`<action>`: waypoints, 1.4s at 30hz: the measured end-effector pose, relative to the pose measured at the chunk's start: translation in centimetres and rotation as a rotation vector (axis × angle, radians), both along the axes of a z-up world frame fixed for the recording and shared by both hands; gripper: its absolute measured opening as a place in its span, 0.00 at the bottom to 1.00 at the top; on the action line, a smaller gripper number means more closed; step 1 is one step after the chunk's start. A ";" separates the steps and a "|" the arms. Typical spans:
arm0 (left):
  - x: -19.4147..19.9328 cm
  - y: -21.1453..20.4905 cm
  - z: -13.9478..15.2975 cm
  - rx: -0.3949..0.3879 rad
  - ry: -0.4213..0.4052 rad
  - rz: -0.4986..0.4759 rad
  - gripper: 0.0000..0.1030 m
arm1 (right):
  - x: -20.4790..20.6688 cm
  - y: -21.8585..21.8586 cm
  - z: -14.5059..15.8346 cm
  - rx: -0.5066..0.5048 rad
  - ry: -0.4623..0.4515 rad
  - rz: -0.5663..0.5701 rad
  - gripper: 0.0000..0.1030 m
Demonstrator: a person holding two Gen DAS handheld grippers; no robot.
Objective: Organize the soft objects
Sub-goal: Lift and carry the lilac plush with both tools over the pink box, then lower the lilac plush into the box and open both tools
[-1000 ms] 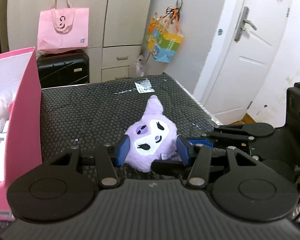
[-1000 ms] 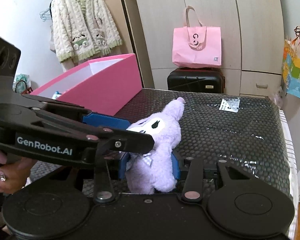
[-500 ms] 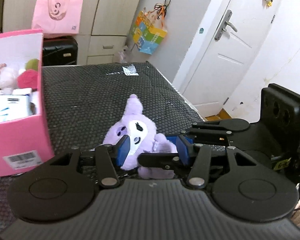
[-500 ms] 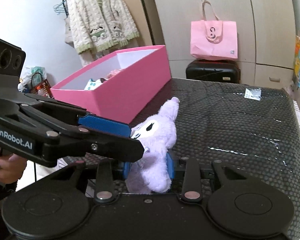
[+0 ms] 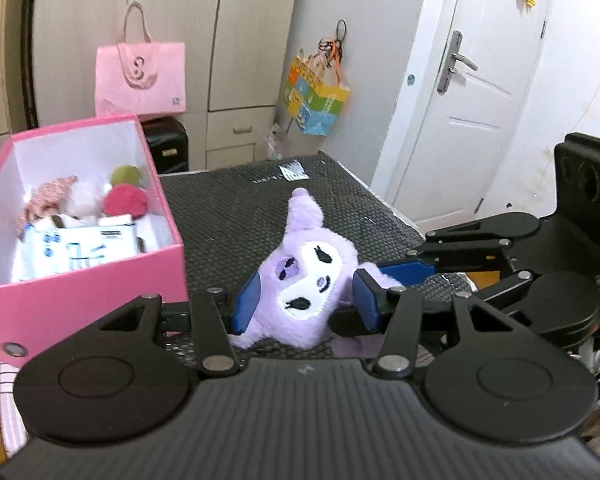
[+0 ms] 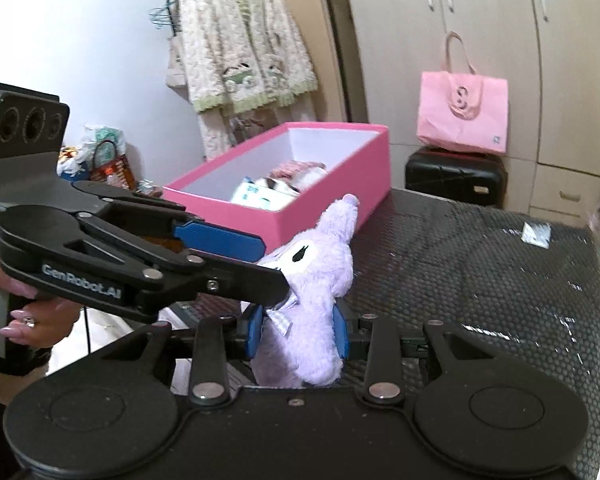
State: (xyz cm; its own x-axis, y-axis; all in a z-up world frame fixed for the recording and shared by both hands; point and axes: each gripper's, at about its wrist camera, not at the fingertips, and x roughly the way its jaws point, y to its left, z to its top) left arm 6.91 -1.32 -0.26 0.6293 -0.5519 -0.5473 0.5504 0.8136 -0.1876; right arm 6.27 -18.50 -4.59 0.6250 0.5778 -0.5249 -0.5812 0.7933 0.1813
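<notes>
Left wrist view: purple plush (image 5: 304,280) clamped between left gripper (image 5: 306,300) pads.

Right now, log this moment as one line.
left gripper: shut on purple plush | right gripper: shut on purple plush | pink box: open, part filled

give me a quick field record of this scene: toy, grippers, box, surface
toy: purple plush, held by both grippers
left gripper: jaws pressed on the plush's head
right gripper: jaws clamped on its body
box: pink box, open, holds other soft toys, left of the plush
surface: black honeycomb mat
</notes>
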 end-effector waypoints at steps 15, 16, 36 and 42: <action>-1.6 5.0 2.7 -0.011 -0.064 0.105 0.51 | -0.4 4.7 2.8 0.015 -0.091 0.082 0.39; -1.6 5.4 2.9 -0.016 -0.067 0.111 0.51 | -0.3 5.0 3.0 0.018 -0.094 0.087 0.39; 9.0 10.9 3.5 -0.127 -0.080 0.276 0.52 | 10.4 11.2 5.2 0.014 -0.120 0.089 0.39; 14.0 11.7 3.0 -0.112 -0.045 0.318 0.52 | 15.9 13.5 4.5 0.001 -0.094 0.051 0.39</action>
